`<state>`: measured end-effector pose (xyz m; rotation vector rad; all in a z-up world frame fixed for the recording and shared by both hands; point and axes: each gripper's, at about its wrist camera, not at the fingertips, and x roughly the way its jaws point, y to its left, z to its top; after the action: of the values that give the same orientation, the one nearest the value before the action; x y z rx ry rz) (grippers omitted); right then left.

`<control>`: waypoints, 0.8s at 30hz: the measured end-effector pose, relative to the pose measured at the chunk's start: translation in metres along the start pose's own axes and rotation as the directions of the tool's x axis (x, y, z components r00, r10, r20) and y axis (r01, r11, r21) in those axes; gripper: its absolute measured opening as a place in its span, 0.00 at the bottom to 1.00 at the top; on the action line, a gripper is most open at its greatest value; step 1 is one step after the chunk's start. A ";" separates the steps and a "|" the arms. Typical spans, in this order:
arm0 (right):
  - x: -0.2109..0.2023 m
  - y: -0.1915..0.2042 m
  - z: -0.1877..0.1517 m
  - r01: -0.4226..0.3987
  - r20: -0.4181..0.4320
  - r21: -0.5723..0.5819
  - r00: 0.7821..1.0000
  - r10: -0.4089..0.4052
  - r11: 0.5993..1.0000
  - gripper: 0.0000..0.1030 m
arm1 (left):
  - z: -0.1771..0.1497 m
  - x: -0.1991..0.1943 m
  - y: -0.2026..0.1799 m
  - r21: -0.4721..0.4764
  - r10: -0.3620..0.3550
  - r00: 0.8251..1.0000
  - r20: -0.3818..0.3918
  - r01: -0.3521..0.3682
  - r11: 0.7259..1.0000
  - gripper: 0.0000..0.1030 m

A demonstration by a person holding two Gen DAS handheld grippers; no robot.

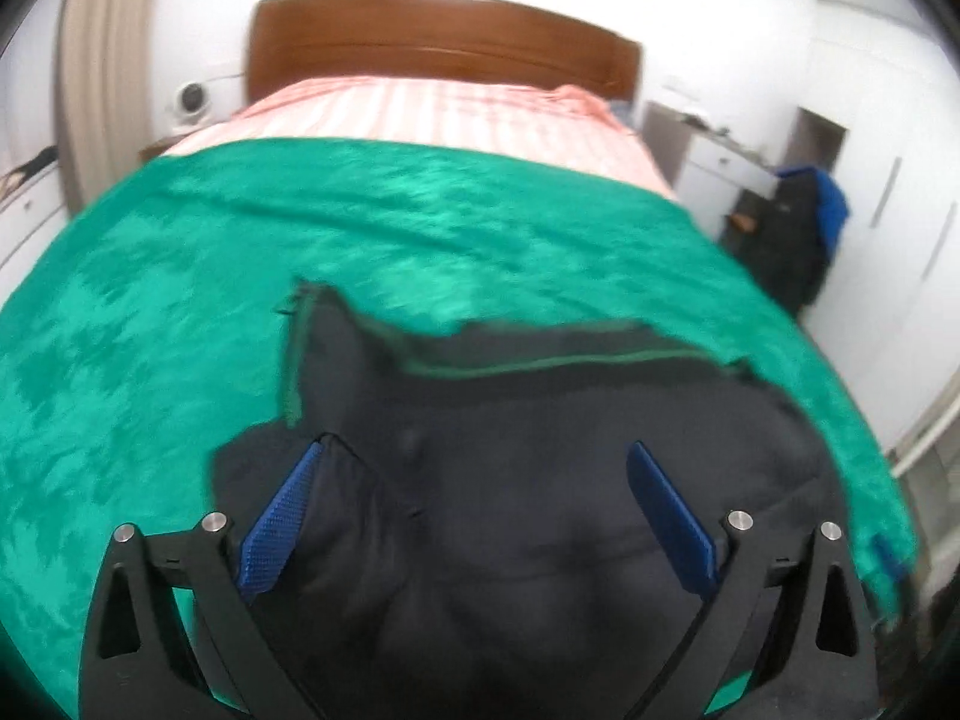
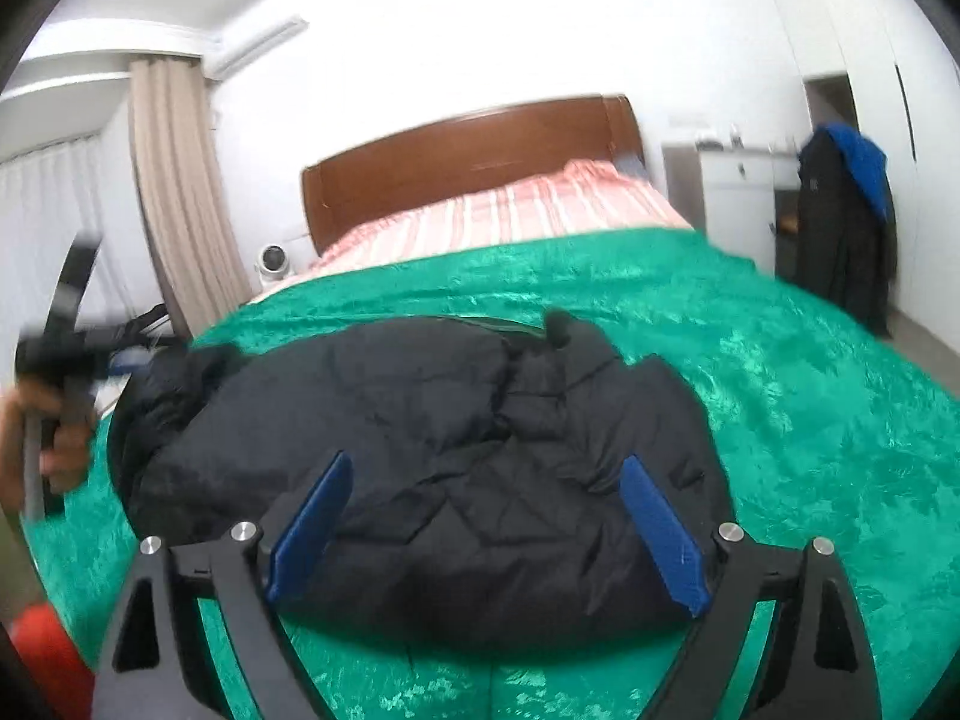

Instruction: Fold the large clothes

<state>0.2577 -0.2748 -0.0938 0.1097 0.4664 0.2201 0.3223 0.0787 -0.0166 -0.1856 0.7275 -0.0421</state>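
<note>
Green blanket point(image 2: 780, 360) bears black jacket point(image 2: 420, 450); both grippers' fingers point(image 1: 282, 516) point(image 2: 312, 522) spread, gripping nothing.

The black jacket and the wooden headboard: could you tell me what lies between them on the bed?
In the right wrist view, a bare stretch of green blanket, then pink striped bedding, separates the black jacket from the headboard.

Jacket point(image 2: 420, 468) on blanket point(image 2: 780, 360), headboard point(image 2: 468, 168) behind.

White walls, wooden headboard point(image 2: 474, 162), beige curtain point(image 2: 174, 192), green bedspread point(image 2: 780, 372), white dresser point(image 2: 738, 192)
</note>
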 end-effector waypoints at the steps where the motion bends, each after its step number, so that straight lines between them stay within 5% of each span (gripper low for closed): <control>1: 0.001 0.002 -0.002 0.003 0.002 -0.008 1.000 -0.003 1.000 0.88 | 0.001 0.001 -0.009 0.014 0.001 1.000 0.011 -0.001 1.000 0.97; 4: 0.005 -0.002 -0.019 -0.007 -0.038 0.008 0.999 0.007 1.000 0.88 | 0.005 0.005 -0.030 0.084 0.127 0.989 0.078 -0.134 0.987 0.97; 8: 0.009 -0.010 -0.022 -0.027 -0.068 0.021 0.997 0.028 0.999 0.88 | 0.004 0.017 0.009 -0.006 0.212 0.977 0.004 -0.212 0.977 0.97; 12: 0.017 -0.018 -0.026 -0.044 -0.103 0.049 0.993 0.048 0.998 0.88 | -0.014 0.023 0.106 -0.108 0.405 0.908 -0.108 -0.416 0.903 0.96; 14: 0.018 -0.020 -0.026 -0.046 -0.104 0.052 0.993 0.051 0.998 0.88 | -0.023 0.011 0.144 -0.200 0.420 0.896 -0.143 -0.441 0.875 0.92; 16: 0.017 -0.022 -0.025 -0.047 -0.094 0.059 0.994 0.053 0.997 0.88 | -0.027 -0.011 0.161 -0.311 0.351 0.929 -0.114 -0.369 0.876 0.91; 18: 0.017 -0.025 -0.025 -0.049 -0.084 0.074 0.995 0.055 0.996 0.88 | -0.019 -0.030 0.140 -0.291 0.250 0.967 -0.038 -0.250 0.923 0.91; 21: 0.018 -0.029 -0.025 -0.049 -0.074 0.102 0.996 0.057 0.994 0.88 | 0.000 -0.036 0.061 -0.065 0.096 0.995 0.030 -0.094 0.994 0.94; 24: 0.015 -0.027 -0.026 -0.048 -0.069 0.107 0.996 0.055 0.993 0.88 | 0.005 -0.024 -0.021 0.193 0.020 0.998 0.058 -0.031 0.981 0.96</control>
<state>0.2640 -0.2965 -0.1280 0.2181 0.5469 0.2506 0.3078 0.0612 0.0069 0.0091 0.6654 -0.0825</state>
